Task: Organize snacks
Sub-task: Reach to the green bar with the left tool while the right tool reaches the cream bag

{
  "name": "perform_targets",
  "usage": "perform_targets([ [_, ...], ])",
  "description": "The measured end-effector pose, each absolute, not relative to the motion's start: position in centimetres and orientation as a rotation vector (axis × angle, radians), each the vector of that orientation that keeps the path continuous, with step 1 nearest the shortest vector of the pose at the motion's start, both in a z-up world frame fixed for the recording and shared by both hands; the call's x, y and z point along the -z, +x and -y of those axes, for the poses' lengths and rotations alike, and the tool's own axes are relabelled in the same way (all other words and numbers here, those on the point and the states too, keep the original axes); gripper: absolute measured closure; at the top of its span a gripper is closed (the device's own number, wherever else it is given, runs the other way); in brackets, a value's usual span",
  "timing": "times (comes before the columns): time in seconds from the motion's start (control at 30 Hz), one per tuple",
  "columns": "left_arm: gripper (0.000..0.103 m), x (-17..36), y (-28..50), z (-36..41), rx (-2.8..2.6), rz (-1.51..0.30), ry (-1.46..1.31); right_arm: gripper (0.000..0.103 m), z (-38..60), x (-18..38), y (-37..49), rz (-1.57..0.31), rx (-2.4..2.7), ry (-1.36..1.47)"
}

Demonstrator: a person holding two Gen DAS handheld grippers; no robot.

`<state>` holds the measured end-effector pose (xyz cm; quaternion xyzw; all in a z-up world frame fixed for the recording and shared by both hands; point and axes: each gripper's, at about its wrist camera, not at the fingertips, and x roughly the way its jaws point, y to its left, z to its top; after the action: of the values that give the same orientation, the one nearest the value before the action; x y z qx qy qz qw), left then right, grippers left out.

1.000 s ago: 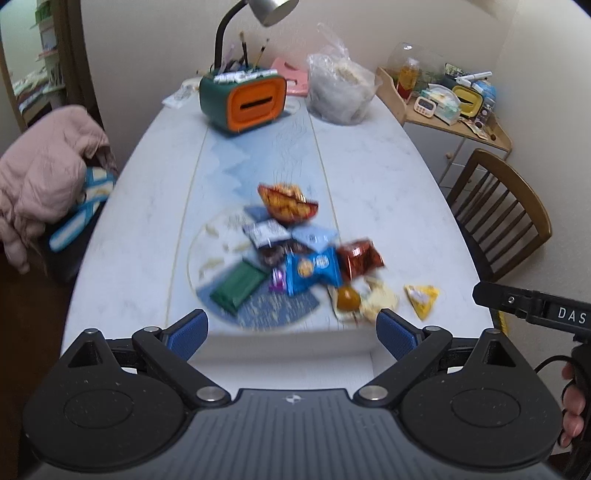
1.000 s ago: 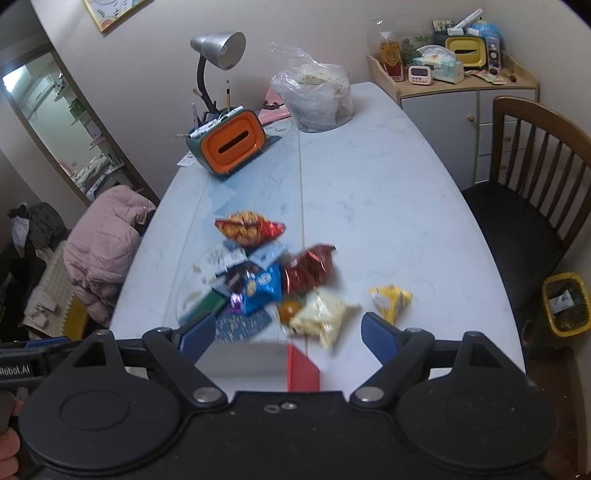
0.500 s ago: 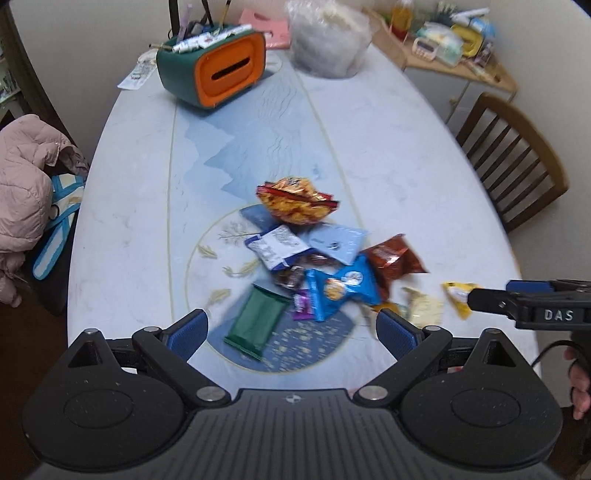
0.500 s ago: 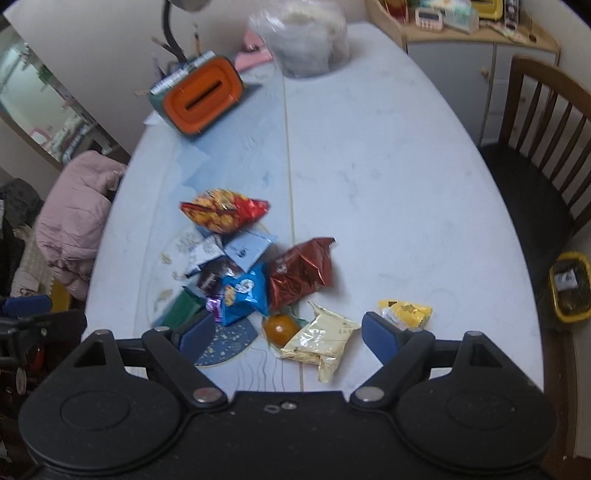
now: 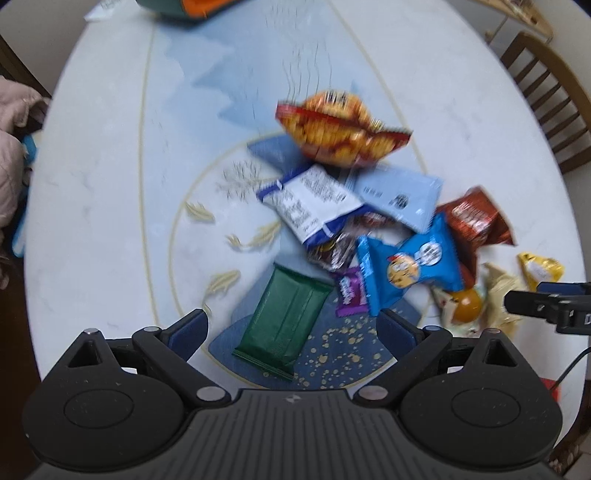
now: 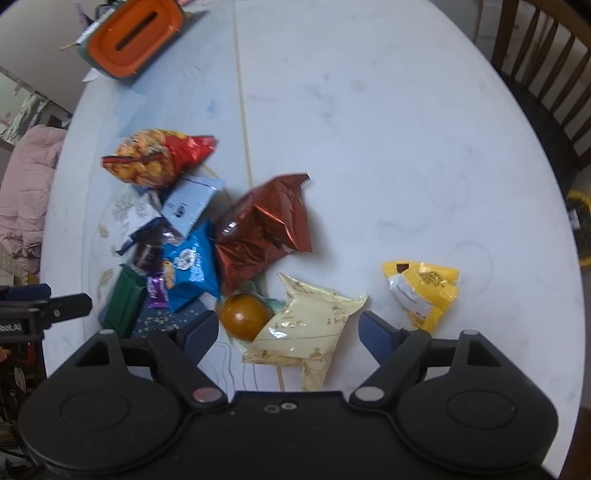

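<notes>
A pile of snack packets lies on the white table (image 6: 388,129). My left gripper (image 5: 293,328) hangs open just above the pile, with a green packet (image 5: 284,325) under the gap between its fingers. Beyond it lie a bright blue cookie bag (image 5: 406,266), a white-and-blue packet (image 5: 314,203) and an orange chip bag (image 5: 336,133). My right gripper (image 6: 289,332) is above a cream packet (image 6: 306,325) and an orange ball (image 6: 245,315); its jaws are closing, but the pads press on nothing. A brown-red bag (image 6: 262,229) and a yellow packet (image 6: 424,291) lie close by.
An orange-and-green box (image 6: 133,35) stands at the table's far end. A wooden chair (image 6: 535,74) is by the right edge, with a yellow bin (image 6: 581,229) on the floor. A pink coat (image 6: 26,192) lies at the left.
Both grippers have sunk toward the snack pile and tipped further down, so the packets fill more of each view. The right jaws have narrowed a little.
</notes>
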<state>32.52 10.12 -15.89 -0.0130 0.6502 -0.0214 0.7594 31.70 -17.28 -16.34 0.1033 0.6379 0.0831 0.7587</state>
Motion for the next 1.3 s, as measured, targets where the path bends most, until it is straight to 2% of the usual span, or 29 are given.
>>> perform_targets([
  [0.33,0.005,20.3,33.7,-11.3,0.039,-1.546,-0.082,0.027,17.7,18.9,32.6,-1.451,-0.152,0.288],
  [0.57,0.007,22.1,34.3,-11.8,0.01,-1.613,-0.072,0.037,17.7,19.3,32.5,-1.462,-0.159,0.331],
  [0.7,0.02,23.5,34.5,-11.6,-0.01,-1.65,-0.035,0.044,18.0,19.2,32.5,-1.455,-0.153,0.348],
  [0.8,0.02,23.8,34.5,-11.5,-0.005,-1.644,-0.012,0.05,18.4,19.2,32.4,-1.453,-0.15,0.359],
  [0.9,0.026,24.0,34.5,-11.1,-0.004,-1.627,-0.005,0.053,18.6,19.2,32.3,-1.449,-0.15,0.371],
  [1.13,0.055,23.0,34.3,-10.3,0.015,-1.566,0.011,0.063,18.4,19.1,32.1,-1.442,-0.16,0.371],
  [1.3,0.057,21.8,33.7,-10.1,0.0,-1.533,-0.016,0.066,18.3,18.6,31.9,-1.426,-0.174,0.37],
])
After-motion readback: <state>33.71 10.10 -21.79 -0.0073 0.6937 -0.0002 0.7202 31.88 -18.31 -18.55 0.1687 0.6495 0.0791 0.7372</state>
